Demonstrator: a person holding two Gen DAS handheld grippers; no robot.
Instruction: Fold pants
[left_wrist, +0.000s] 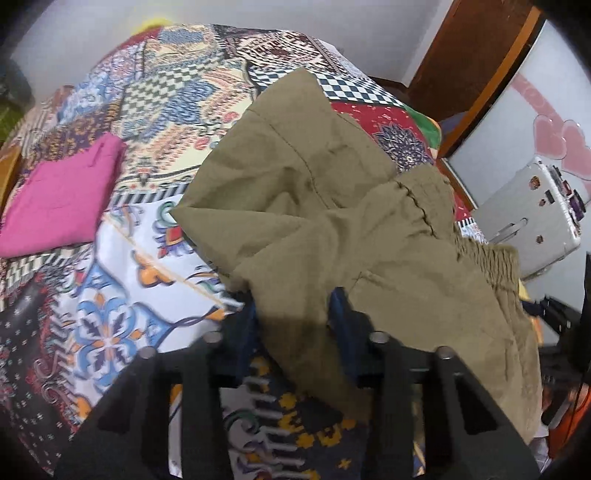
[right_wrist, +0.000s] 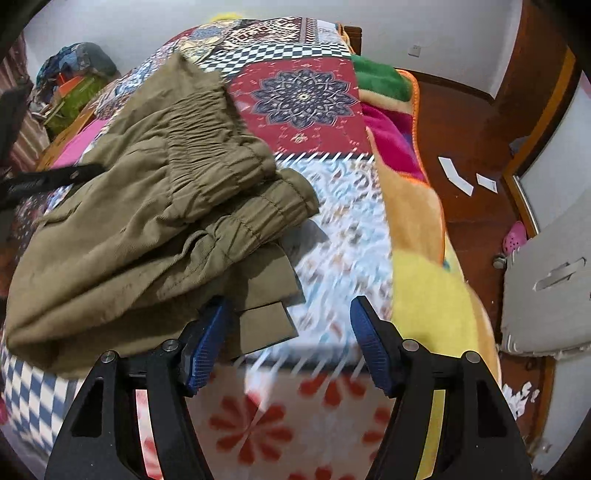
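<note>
Olive-green pants (left_wrist: 332, 206) lie crumpled on the patterned bedspread (left_wrist: 122, 258). In the left wrist view my left gripper (left_wrist: 293, 317) is shut on a fold of the pants' near edge, and the cloth fills the gap between its blue pads (left_wrist: 341, 314). In the right wrist view the pants (right_wrist: 140, 229) lie bunched at the left, with the elastic waistband (right_wrist: 207, 136) on top. My right gripper (right_wrist: 291, 332) stands open over the bedspread. A flat corner of the pants (right_wrist: 262, 325) reaches just inside its left pad (right_wrist: 210, 339), which rests at the cloth's edge.
A folded pink garment (left_wrist: 62, 195) lies on the bed at the left. The bed's right edge drops to a brown wooden floor (right_wrist: 461, 147) with paper scraps (right_wrist: 456, 177) and a pink shoe (right_wrist: 515, 234). A grey case (right_wrist: 550, 291) stands beside the bed.
</note>
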